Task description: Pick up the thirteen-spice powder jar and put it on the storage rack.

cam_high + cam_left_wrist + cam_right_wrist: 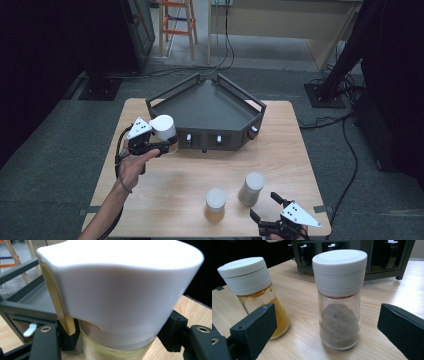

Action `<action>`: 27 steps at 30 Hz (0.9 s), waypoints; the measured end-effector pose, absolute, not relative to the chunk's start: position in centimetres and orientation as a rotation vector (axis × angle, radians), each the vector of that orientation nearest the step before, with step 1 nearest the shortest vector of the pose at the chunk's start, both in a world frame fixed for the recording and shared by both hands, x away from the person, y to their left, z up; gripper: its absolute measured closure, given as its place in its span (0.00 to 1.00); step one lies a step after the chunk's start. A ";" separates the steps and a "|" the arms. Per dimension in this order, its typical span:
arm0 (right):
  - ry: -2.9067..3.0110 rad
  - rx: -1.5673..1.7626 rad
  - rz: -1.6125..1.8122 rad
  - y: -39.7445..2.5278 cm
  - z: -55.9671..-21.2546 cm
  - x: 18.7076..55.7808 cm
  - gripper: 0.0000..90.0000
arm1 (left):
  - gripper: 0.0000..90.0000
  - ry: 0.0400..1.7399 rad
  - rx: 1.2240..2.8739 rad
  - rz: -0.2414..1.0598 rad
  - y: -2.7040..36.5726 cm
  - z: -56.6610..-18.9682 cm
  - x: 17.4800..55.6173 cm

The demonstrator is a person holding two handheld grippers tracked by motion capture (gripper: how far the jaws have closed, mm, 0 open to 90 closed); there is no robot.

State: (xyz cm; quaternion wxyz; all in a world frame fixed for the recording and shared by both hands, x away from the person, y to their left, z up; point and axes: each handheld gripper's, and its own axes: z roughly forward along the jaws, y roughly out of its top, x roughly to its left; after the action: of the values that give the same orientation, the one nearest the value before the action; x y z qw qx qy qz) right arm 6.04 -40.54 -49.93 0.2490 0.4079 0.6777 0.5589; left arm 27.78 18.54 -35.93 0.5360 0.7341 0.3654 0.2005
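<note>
Left tongs grip a white-capped glass jar beside the dark corner rack, seemingly for shelving; right tongs gape open toward a pepper-filled jar.

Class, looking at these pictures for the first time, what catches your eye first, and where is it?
The left gripper holds a white-capped jar by the dark corner rack. Near the table's front edge stand two more jars, one amber, one with grey powder, before the open right gripper.
</note>
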 end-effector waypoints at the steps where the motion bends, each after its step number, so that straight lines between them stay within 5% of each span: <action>1: 1.843 1.112 1.522 -40.6 -49.9 6.0 0.02 | 0.33 0.873 1.753 0.484 18.4 -35.6 28.0; 27: 1.851 1.117 1.528 -40.6 -50.0 6.1 0.02 | 0.34 0.912 1.758 0.538 15.9 -33.1 31.4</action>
State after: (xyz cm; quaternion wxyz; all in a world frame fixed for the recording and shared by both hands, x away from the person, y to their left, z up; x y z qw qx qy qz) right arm 6.05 -40.55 -50.04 0.2449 0.4091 0.6779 0.5596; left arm 31.43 15.90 -33.13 0.5180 0.7327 0.3802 0.2242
